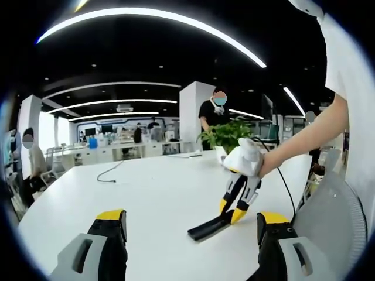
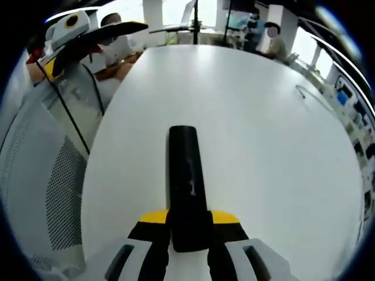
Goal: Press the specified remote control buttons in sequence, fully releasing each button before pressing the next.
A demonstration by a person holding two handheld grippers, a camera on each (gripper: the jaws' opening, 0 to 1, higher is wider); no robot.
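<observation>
In my right gripper view, my right gripper rises from the bottom centre of the frame with its two yellow-tipped jaws closed against the sides of the black remote control. The remote runs straight up the middle of the frame from between my jaws, its far end reaching to about mid-frame over the white table. Its near end sits clamped between my pads; I cannot make out any buttons on its dark top face. At the left of that frame a grey mesh chair stands beside the table edge, and a thin dark cable lies on the table at the upper right.

In my left gripper view, my left gripper stands at the bottom of the frame with its jaws wide apart, nothing between them, white tabletop showing in the gap. Right of centre I see the same right gripper coming in, held by a hand, its yellow tips down on the near end of the remote control, which lies low over the table, pointing toward lower centre. Behind it, a potted green plant sits on the table, and a person in a dark top stands beyond.
</observation>
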